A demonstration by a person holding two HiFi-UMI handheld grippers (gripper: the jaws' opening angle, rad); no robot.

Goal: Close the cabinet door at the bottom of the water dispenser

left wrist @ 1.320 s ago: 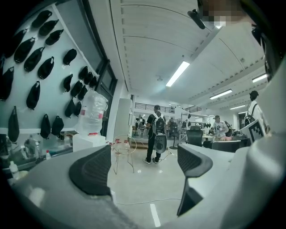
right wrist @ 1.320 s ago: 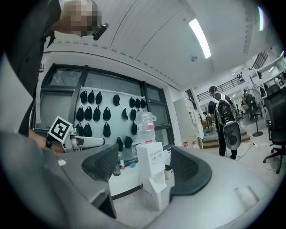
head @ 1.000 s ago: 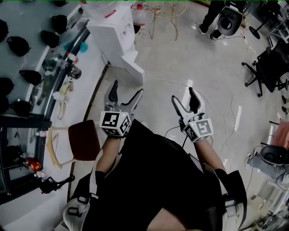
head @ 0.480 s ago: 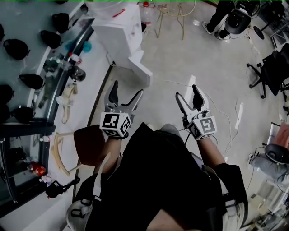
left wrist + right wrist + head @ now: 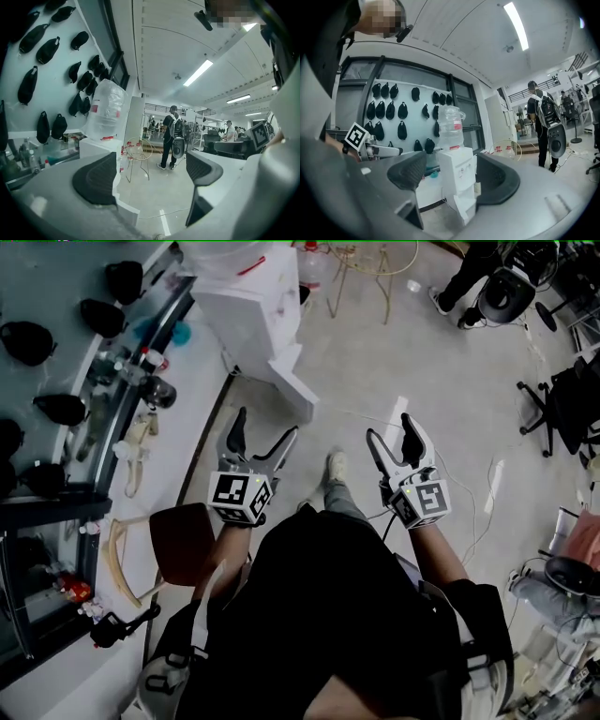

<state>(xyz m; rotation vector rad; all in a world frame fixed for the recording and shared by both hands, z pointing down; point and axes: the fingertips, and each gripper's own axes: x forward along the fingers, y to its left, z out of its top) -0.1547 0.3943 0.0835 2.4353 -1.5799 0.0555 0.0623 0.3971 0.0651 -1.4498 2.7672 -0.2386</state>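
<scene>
- Holding both tools out over the floor, you have them in the middle of the head view, the left tool (image 5: 264, 425) left of centre and the right tool (image 5: 389, 427) right of centre.
- Your left tool's jaws stand wide apart and grip nothing. In the left gripper view only floor and the room beyond show in its gap (image 5: 150, 173).
- Your right tool's jaws have just eased in a little but are still spread wide, and nothing is pressed between them (image 5: 454, 174).
- The water dispenser (image 5: 246, 296) is the white box at the top of the head view, left of centre, well apart from both tools.
- In the right gripper view the water dispenser (image 5: 457, 171) shows in the gap between the jaws, far off, with a clear water bottle (image 5: 451, 123) on top.
- The cabinet door (image 5: 294, 390) at the dispenser's bottom hangs open, swung out over the floor toward you. The right gripper view shows it (image 5: 464, 206) angled away from the body.
- Your shoe (image 5: 335, 465) shows on the floor between the two tools.
- A brown chair seat (image 5: 183, 540) sits at the lower left, just beside your left arm.
- Black bags (image 5: 61, 409) line the far left of the head view.
- A person (image 5: 169, 136) stands in the distance, mid-frame in the left gripper view, next to a wire stool (image 5: 138, 152).
</scene>
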